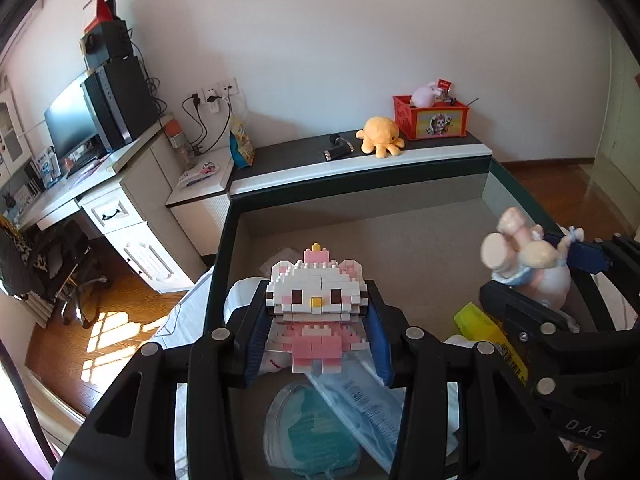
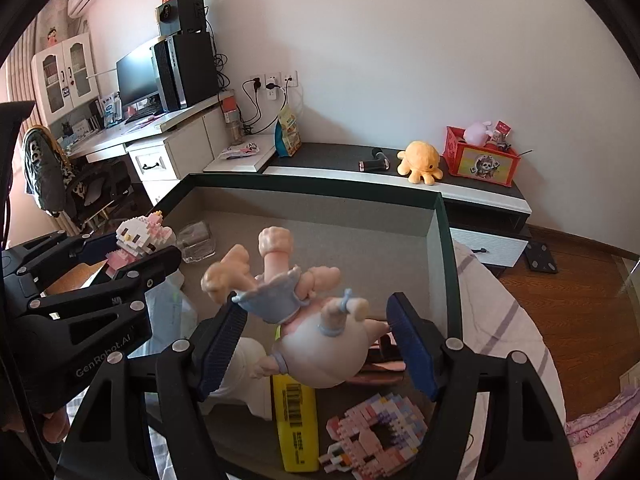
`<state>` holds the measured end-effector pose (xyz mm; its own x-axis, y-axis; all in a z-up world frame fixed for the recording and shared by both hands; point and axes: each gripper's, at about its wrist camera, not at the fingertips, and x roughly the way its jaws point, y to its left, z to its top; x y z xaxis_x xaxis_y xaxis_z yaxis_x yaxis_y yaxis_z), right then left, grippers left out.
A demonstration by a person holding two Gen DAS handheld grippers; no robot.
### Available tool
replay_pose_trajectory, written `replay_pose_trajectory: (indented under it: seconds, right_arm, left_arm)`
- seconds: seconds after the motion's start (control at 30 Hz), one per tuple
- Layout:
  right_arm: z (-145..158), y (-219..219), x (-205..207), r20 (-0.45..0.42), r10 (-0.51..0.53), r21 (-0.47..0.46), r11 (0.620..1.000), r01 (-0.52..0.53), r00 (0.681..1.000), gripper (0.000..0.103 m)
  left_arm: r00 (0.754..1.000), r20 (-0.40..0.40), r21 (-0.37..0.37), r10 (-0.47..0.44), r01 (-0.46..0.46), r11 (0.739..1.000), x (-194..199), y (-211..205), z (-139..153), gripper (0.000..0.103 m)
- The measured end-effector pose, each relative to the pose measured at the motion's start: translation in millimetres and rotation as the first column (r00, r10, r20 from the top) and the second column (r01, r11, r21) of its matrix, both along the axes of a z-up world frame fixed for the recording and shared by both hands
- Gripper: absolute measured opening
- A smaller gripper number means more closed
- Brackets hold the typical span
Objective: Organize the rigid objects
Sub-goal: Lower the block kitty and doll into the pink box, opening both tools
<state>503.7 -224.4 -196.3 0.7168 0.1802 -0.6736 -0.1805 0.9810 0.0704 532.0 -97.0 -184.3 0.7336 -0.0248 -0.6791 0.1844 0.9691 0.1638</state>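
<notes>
My left gripper (image 1: 318,332) is shut on a white and pink brick-built cat figure (image 1: 316,300), held above the grey-lined box (image 1: 400,220). The figure also shows in the right wrist view (image 2: 140,240). My right gripper (image 2: 316,340) holds a pale doll in a blue dress (image 2: 304,320) upside down, legs up, between its blue pads. The doll also shows in the left wrist view (image 1: 532,264), to the right of the cat. Both grippers hover over the box, side by side.
Under the grippers lie a yellow carton (image 2: 296,424), a pastel brick model (image 2: 376,432), a blue packet (image 1: 360,404), a round teal lid (image 1: 312,436) and a clear case (image 2: 196,240). On the shelf behind are an orange plush octopus (image 1: 380,136) and a red crate (image 1: 432,118).
</notes>
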Motion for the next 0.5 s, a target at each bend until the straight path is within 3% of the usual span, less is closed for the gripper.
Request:
replay_pose_trajectory:
  seconds: [0.1, 0.2, 0.27, 0.3, 0.4, 0.5]
  right_arm:
    - [-5, 0, 7, -0.013, -0.012, -0.006, 1.0, 0.012, 1.0, 0.074]
    - [-5, -4, 7, -0.016, -0.034, 0.001, 0.999, 0.034, 0.999, 0.076]
    - [-2, -7, 3, -0.007, -0.049, 0.002, 0.999, 0.049, 0.999, 0.081]
    - [0, -9, 0, -0.003, -0.061, 0.004, 0.998, 0.061, 0.998, 0.081]
    - [11, -15, -15, 0.019, -0.06, 0.037, 0.998, 0.059, 0.998, 0.082]
    - [30, -15, -36, 0.064, -0.063, 0.048, 0.997, 0.06, 0.996, 0.085]
  left_arm:
    - [1.0, 0.002, 0.016, 0.01, -0.01, 1.0, 5, -5, -2, 0.045]
    - [1.0, 0.016, -0.012, -0.006, 0.006, 1.0, 6, -3, -3, 0.058]
    - [0.999, 0.033, -0.009, 0.027, -0.027, 1.0, 2, 1, 1, 0.086]
    - [0.998, 0.041, -0.02, 0.04, -0.039, 0.999, -1, 6, 5, 0.091]
    - [0.997, 0.071, -0.061, 0.013, -0.009, 0.998, -21, 14, 19, 0.093]
    - [0.994, 0.106, -0.049, -0.001, 0.006, 0.999, -48, 17, 33, 0.099]
